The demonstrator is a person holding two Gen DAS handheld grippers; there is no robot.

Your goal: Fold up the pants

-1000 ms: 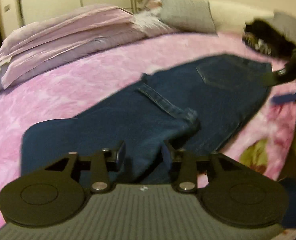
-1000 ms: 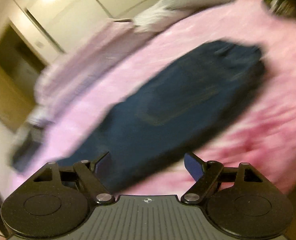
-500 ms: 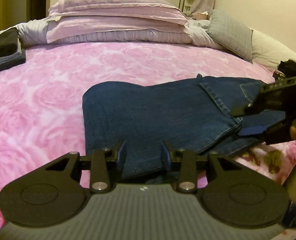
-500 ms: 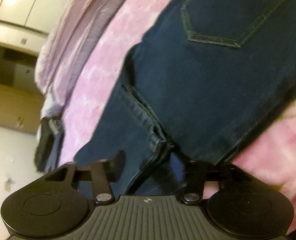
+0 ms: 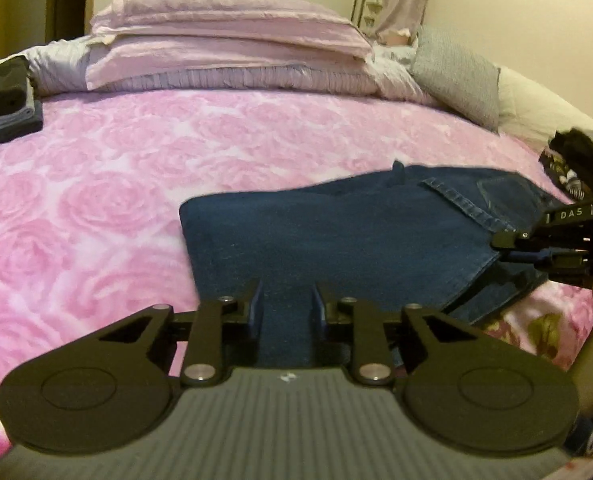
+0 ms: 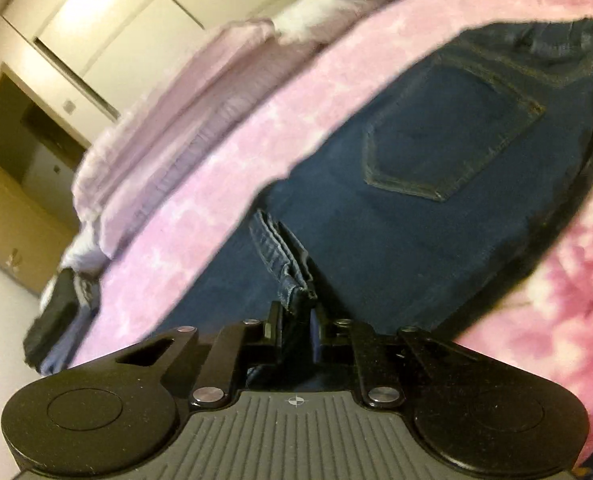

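Pink rose-print bedding covers the bed (image 5: pixel 96 184) on which I am working. Dark blue jeans (image 5: pixel 336 236) lie on it toward the near right edge, folded over so that the leg hems rest just beside the back pocket (image 6: pixel 448 140).

My left gripper (image 5: pixel 286 304) is clamped on the near folded edge of the denim, fabric filling the gap between its fingers. My right gripper (image 6: pixel 294 320) is closed on the stacked leg hems (image 6: pixel 284 264), which run straight into its narrow jaw gap; in the left wrist view this gripper enters from the right, level with the hem corner.

Beyond the jeans, folded pink quilts (image 5: pixel 232 44) are stacked at the far side of the bed. A grey cushion (image 5: pixel 456 76) leans to their right. Dark folded clothes (image 5: pixel 4 96) sit at the far left edge. A dark patterned garment (image 5: pixel 572 164) lies at the far right, near the waistband.
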